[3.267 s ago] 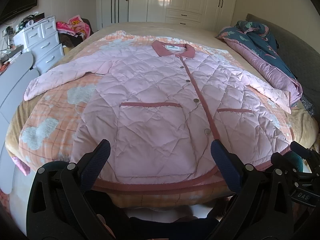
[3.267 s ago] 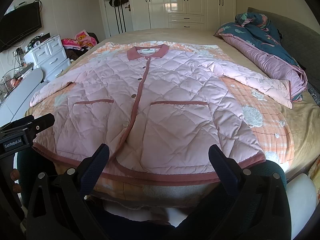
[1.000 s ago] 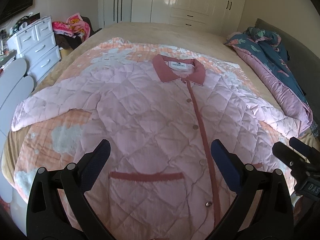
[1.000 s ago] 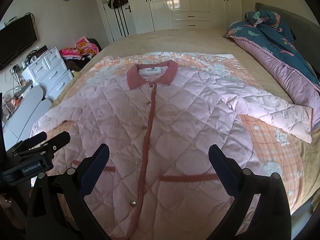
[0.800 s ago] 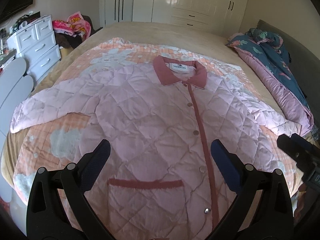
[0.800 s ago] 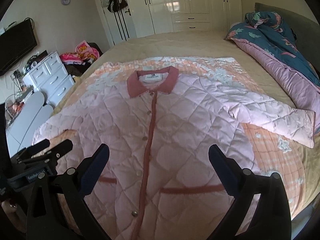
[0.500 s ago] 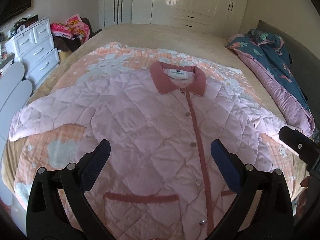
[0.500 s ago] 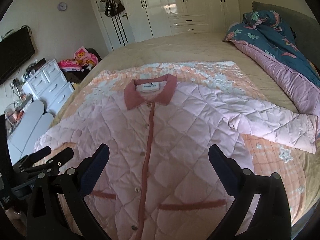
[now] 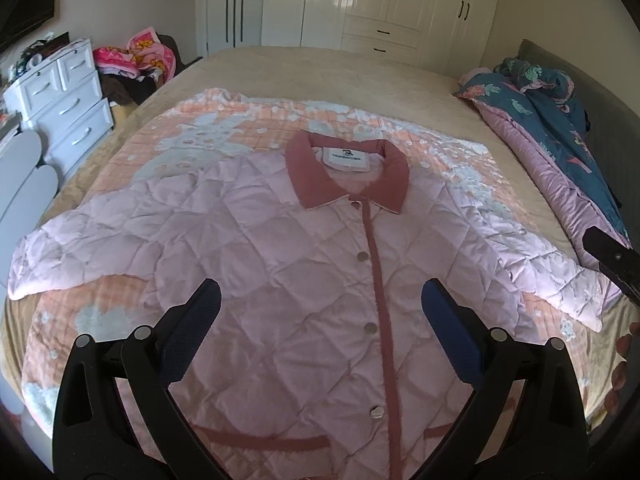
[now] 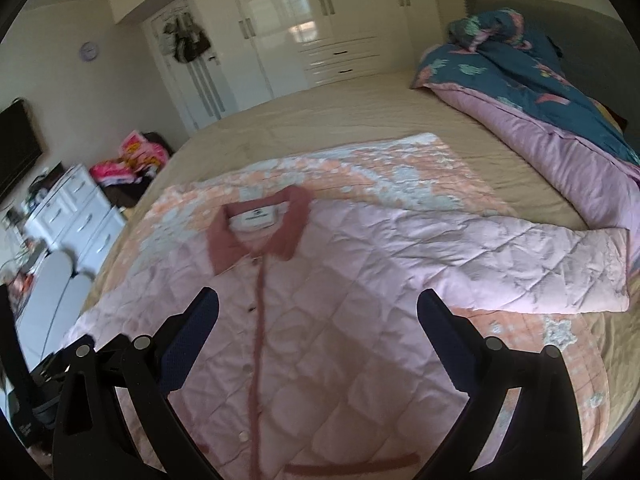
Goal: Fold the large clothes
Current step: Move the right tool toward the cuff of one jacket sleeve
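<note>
Quilted jacket spread flat on the bed, both grippers above it

The pink quilted jacket (image 9: 304,280) lies face up, buttoned, sleeves out, on an orange blanket (image 9: 224,128). The left gripper (image 9: 320,316) hovers wide open over its chest; the right gripper (image 10: 318,322) likewise gapes empty above the front placket.

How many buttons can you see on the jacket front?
4. All run down the placket in the left wrist view: one at the collar, one on the upper chest, one mid-chest, one lower down. More may lie below the frame's edge.
</note>
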`<state>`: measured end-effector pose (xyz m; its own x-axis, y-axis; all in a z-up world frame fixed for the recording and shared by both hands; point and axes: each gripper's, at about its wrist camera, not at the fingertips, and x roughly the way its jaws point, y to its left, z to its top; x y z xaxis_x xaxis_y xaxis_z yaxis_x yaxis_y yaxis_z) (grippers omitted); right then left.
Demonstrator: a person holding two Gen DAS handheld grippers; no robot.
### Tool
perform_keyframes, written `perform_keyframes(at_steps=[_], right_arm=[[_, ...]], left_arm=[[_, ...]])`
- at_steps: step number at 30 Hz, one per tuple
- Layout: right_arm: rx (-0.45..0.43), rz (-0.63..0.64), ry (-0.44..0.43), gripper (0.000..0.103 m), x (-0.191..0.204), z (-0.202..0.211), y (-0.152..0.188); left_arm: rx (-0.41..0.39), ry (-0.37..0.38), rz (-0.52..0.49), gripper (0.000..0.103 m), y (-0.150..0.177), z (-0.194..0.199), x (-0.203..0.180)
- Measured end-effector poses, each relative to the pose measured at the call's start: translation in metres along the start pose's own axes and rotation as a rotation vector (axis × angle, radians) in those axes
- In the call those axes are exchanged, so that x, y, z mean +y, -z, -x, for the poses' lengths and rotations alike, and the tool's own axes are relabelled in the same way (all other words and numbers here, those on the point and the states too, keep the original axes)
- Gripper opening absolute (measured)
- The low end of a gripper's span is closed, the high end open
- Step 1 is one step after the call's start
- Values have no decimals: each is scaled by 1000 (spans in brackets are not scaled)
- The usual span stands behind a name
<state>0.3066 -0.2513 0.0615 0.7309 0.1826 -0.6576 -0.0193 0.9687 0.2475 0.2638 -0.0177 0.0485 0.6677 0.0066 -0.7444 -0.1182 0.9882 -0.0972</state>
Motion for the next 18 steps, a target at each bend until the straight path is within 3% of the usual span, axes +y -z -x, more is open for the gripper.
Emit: perform_keyframes(at_steps=[18], right_arm=[[40,-250,169,99,-124,-57,15]], left_arm=[[62,21,-36,94,-5,-55,-46]])
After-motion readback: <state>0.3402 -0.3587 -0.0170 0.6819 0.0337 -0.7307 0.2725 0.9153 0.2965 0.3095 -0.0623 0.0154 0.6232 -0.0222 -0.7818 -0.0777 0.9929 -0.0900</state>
